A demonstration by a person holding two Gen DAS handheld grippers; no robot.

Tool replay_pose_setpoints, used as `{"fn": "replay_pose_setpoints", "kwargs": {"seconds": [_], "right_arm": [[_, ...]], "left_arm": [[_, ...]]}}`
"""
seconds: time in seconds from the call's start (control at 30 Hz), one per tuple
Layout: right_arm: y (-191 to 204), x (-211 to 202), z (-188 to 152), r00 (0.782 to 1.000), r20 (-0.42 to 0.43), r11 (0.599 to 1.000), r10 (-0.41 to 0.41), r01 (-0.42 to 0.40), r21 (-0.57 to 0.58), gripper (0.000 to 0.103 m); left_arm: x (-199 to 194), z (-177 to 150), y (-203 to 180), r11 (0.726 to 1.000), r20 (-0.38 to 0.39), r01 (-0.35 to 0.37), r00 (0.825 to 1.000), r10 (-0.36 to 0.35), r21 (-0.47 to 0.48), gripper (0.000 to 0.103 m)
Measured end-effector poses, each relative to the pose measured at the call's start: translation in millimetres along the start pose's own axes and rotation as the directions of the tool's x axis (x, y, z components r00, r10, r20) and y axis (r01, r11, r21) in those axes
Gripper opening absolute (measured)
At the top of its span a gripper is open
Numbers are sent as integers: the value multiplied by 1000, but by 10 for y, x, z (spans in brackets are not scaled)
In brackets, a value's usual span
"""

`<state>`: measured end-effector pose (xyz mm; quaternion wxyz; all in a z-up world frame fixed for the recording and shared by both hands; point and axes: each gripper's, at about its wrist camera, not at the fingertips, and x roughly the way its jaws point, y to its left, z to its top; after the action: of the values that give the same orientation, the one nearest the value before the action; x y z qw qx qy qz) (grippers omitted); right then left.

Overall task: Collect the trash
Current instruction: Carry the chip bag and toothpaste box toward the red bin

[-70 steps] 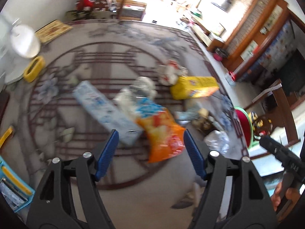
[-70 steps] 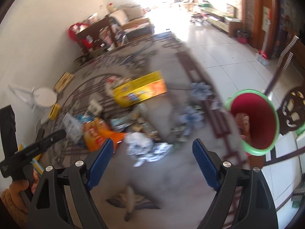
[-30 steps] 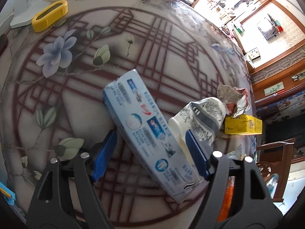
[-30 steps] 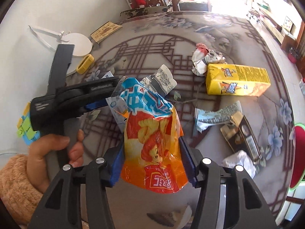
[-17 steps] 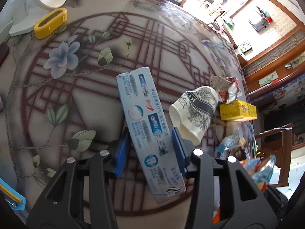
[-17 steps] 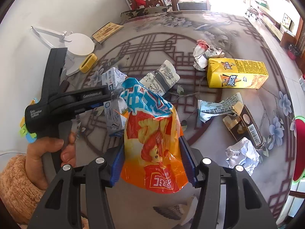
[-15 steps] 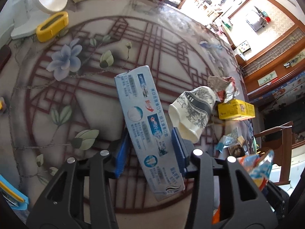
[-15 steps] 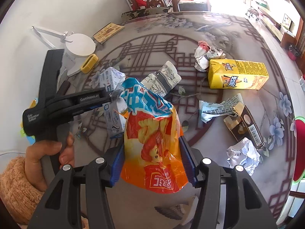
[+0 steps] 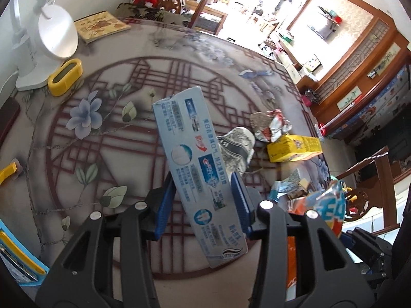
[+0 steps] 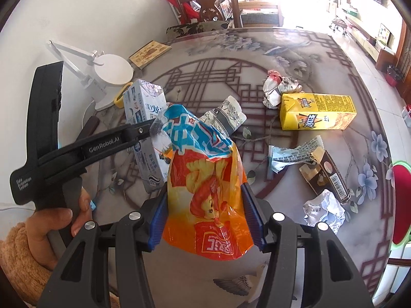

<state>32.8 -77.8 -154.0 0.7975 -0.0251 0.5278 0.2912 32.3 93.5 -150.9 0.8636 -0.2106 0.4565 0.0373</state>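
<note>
The left gripper (image 9: 203,200) is clenched across the lower half of a long, pale-blue cardboard toothpaste box (image 9: 195,161). The box's long axis runs up and away from the blue pads, its torn far end tilted toward the upper left, its near end jutting back past the pads; it hangs clear of the table. The right gripper (image 10: 204,213) is clamped on a crinkly orange and blue plastic snack bag (image 10: 205,187), which stands upright between the pads, its ragged blue mouth uppermost.

In the right wrist view the two loads sit just beside each other, the box to the left of the bag. The red bin with a green rim (image 10: 400,202) shows at the far right edge, beyond the table's rim, so the right hand looks nearer to it and the left would have to cross over the table; that is my judgement.

On the glossy patterned table (image 10: 295,59) more trash lies: a crushed grey-printed paper cup (image 10: 226,118) just behind the bag, a crumpled red and white wrapper (image 10: 277,89) touching a yellow drink carton (image 10: 318,115) lying on its side, a torn printed paper wrapper (image 10: 292,154), a flattened brown carton (image 10: 326,177) and a ball of crumpled white paper (image 10: 323,210). The box is stiff; the bag is limp and slippery.
</note>
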Motion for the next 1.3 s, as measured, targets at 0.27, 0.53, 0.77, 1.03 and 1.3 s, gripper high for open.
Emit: {"fn": "replay_pose_setpoints", "kwargs": {"seconds": [0.27,0.53,0.77,1.03,1.3], "right_arm": [[-104,-162,0,999,45,999,-14,12,43,53],[-282,-365,-23,994,98,995,-51,42,92,53],[-506,-528,-135,990,119,987,-70,51,155,53],[-661,-700,-281,985,146,978,-88,58,200,53],[-839,-835,-409,983,156,968,-99,59,245,53]], "left_arm": [[-67,13,-120,999,16,21,1000,-21,25,42],[-125,8,-308,996,24,33,999,-35,78,42],[-129,-68,-510,992,10,46,999,-47,121,42],[-136,-183,-779,982,-8,70,998,-70,176,42],[-113,-259,-1005,974,-25,88,996,-84,211,43]]}}
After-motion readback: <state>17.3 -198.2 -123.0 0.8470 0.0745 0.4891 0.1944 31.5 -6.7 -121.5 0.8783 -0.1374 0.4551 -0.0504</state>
